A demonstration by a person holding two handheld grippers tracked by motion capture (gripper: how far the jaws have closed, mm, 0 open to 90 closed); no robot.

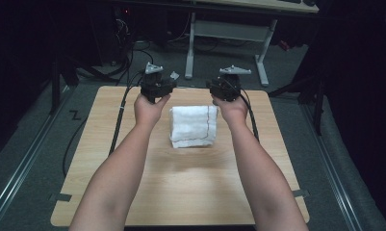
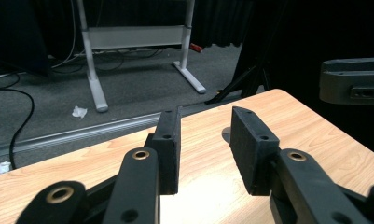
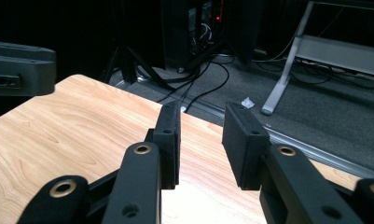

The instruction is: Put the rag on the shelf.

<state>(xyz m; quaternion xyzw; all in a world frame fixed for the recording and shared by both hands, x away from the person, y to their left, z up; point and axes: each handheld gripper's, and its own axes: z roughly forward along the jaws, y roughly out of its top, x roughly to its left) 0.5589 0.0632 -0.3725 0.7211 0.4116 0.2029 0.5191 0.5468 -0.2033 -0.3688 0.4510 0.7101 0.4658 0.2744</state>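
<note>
1. Towel (image 1: 193,126), white and folded, lies on the counter (image 1: 181,187) toward its far edge, midway between the side edges.
2. Left hand-held gripper (image 1: 154,83) hovers over the far edge, just left of the towel; jaws apart, nothing between them.
3. Right hand-held gripper (image 1: 225,84) hovers just right of the towel; jaws apart, likewise empty.
4. Recommended: lower both together onto the towel's far corners, pinch the top layer only, and keep the lift level.
</note>
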